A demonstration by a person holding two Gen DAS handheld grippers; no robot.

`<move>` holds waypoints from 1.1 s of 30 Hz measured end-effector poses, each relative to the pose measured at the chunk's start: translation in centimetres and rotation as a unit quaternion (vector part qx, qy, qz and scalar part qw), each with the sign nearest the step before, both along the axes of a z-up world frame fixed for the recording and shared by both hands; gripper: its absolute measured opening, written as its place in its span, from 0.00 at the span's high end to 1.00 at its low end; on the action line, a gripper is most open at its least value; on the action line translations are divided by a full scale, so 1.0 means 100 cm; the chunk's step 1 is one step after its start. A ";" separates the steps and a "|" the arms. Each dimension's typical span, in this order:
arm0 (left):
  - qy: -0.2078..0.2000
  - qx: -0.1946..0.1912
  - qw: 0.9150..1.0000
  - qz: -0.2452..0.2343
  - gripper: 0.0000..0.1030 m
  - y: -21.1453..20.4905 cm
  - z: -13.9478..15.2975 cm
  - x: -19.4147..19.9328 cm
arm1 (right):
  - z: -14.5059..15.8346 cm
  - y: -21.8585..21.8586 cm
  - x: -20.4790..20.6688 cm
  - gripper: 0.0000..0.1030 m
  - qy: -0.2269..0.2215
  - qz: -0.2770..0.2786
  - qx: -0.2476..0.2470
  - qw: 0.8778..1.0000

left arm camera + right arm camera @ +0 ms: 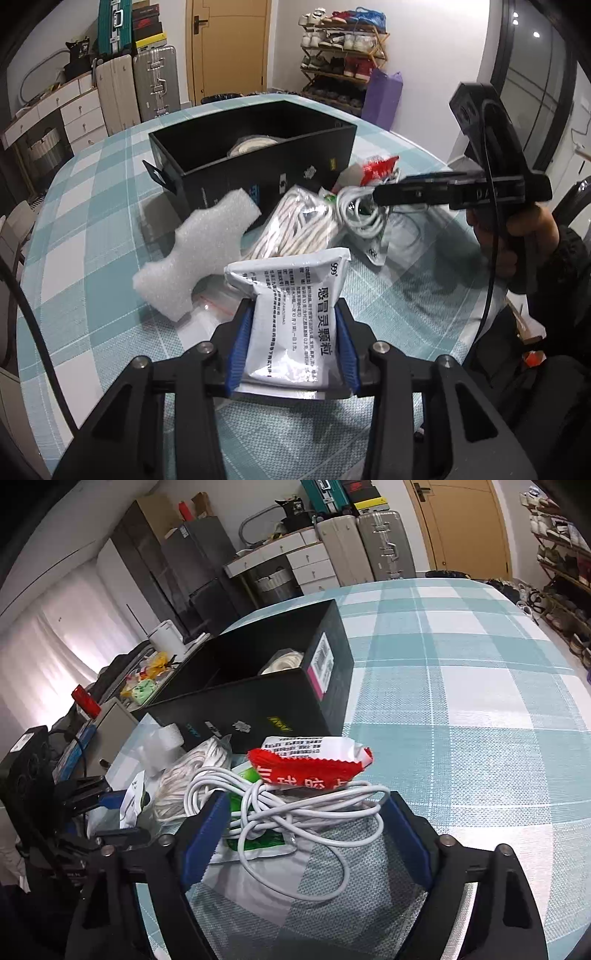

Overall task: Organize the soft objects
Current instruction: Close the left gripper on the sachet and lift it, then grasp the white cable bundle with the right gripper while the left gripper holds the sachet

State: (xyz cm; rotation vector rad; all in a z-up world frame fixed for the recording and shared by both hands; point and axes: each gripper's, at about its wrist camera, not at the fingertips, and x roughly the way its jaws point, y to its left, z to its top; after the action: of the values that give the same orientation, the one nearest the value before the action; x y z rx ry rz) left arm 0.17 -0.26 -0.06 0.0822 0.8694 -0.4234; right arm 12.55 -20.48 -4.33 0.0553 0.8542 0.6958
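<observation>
Left gripper (293,334) pinches a white sachet (291,314) printed 感冒灵颗粒 (a "999" logo on its corner). Right gripper (303,830) gapes wide around the white cable (295,805); beyond, a red-edged packet (314,766), then the black box (258,701).

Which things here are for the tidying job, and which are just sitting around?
For the job: silver pouch in the left gripper, white cable between the open right gripper, foam piece, rope bundle, red packet, black box.

Just around: suitcases, shoe rack, purple bag.
</observation>
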 end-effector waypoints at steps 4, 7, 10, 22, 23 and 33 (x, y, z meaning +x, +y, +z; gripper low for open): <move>-0.002 0.000 1.000 0.004 0.60 0.002 0.001 0.001 | 0.001 0.000 -0.004 0.27 -0.007 0.009 0.002 1.000; -0.007 -0.002 1.000 0.005 0.60 0.003 0.003 0.002 | 0.002 0.000 -0.007 0.28 -0.013 0.012 0.001 1.000; -0.012 -0.005 1.000 0.009 0.60 0.003 0.005 0.002 | 0.005 -0.002 -0.010 0.29 -0.015 0.016 0.006 1.000; -0.032 -0.025 0.998 0.038 0.60 0.012 0.015 0.004 | 0.017 -0.002 -0.020 0.30 -0.031 0.033 0.016 0.999; -0.034 -0.022 0.998 0.042 0.60 0.012 0.015 0.005 | 0.018 -0.003 -0.022 0.30 -0.033 0.034 0.018 0.999; -0.052 -0.031 0.996 0.059 0.60 0.012 0.021 0.006 | 0.028 -0.014 -0.035 0.30 -0.052 0.031 0.027 0.998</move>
State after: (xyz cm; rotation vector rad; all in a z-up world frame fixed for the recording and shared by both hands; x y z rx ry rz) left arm 0.79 0.99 2.05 -0.0044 0.7537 -0.3329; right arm 9.05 -21.84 -1.56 0.0407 0.7404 0.7724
